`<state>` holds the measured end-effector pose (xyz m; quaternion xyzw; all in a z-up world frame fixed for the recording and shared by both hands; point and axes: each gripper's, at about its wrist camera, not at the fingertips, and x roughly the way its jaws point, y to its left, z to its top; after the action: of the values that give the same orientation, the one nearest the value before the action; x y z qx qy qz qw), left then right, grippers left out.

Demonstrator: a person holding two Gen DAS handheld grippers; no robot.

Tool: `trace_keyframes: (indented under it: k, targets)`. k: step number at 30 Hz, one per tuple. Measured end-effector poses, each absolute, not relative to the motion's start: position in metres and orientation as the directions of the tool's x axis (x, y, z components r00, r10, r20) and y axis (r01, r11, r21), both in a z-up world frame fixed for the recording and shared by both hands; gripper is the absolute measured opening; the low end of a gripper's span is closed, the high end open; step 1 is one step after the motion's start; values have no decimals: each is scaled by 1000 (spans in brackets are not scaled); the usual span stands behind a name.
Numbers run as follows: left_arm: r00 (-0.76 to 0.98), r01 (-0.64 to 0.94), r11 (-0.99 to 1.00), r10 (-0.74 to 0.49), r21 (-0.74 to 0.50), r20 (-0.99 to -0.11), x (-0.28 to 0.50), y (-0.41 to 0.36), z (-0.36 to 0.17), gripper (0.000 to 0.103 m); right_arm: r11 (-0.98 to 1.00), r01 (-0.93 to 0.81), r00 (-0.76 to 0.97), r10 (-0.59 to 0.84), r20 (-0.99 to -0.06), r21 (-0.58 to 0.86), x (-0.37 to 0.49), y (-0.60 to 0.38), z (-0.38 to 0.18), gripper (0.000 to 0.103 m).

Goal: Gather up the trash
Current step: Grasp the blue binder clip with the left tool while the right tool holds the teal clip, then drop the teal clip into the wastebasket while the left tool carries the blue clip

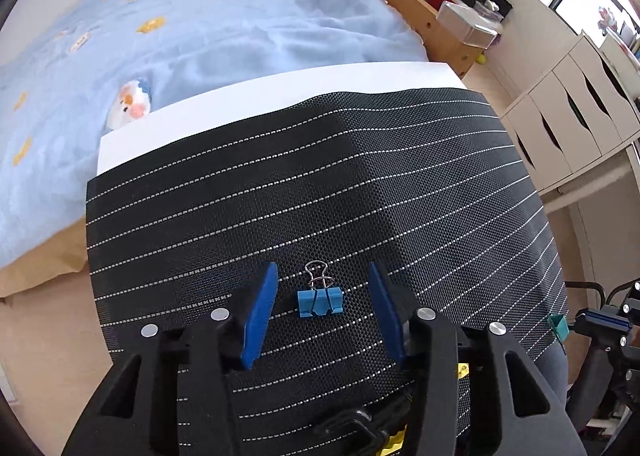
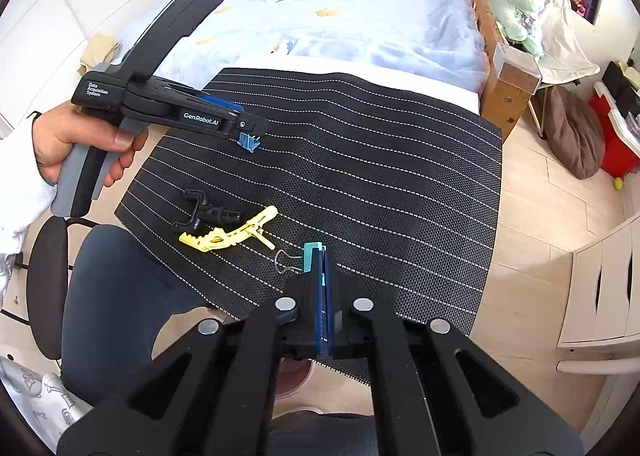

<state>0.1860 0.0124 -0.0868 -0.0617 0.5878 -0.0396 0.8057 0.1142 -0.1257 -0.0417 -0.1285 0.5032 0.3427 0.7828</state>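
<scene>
Reaching down over the black striped mat [image 1: 320, 184], your left gripper [image 1: 323, 306] has its two blue pads [image 1: 258, 316] spread apart on either side of a blue binder clip [image 1: 320, 301]. The clip lies flat on the mat, with its wire handles pointing away from you. There is a clear gap between the clip and each pad, so the pads do not press on it, and nothing is pinched on this side. In the right wrist view the same gripper [image 2: 249, 140] is seen from the side, tilted steeply down, with the blue binder clip [image 2: 248, 144] just at its tips. Your left hand [image 2: 84, 148], in a white sleeve, is around its handle.

Your right gripper [image 2: 322, 256] has its jaws pressed together on a teal binder clip [image 2: 311, 256]. The teal body stands up between the pads and against the left one, and its wire handle sticks out to the left, above the mat. From the left wrist view this clip [image 1: 559, 327] shows small at the right edge of the mat, at the tip of the right gripper [image 1: 576, 326].

Near the front edge of the mat lie a yellow clothespin [image 2: 230, 234] and a small black plastic part [image 2: 200, 210], close to each other. They are between your two grippers and touched by neither. The mat lies on a white board [image 1: 280, 96] at the foot of a bed with a light blue blanket [image 1: 200, 36].
</scene>
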Motion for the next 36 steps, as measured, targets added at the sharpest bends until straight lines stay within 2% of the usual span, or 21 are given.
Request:
trace_keyframes:
  k: [3,6,8,10,18,36]
  targets:
    - [303,-12,990,-133,-143,-944,188,12,-89,35,732,-666,259,408,-876,144,114,-126,-42,1]
    - [305,-11,989,-136,-146,-943,189,12,-90,31,732,-666,258,407,-876,144,115,-126,-42,1]
    - [303,-14,990,-133,-144,-944,189,12,-91,18,732,-665,258,407,-876,145,115,-127,-42,1]
    - [306,-18,991,-122,-134,-944,189,12,-90,13,733,-665,259,407,-876,144,115,-128,-42,1]
    - [334,4,992,-121,-127,-935,183,11,-81,13,734,-664,268,411,-871,142,114,-127,-39,1]
    - [533,167,984,-137,-54,-835,96,-18,5,12,706,-701,354,471,-808,105,81,-125,7,1]
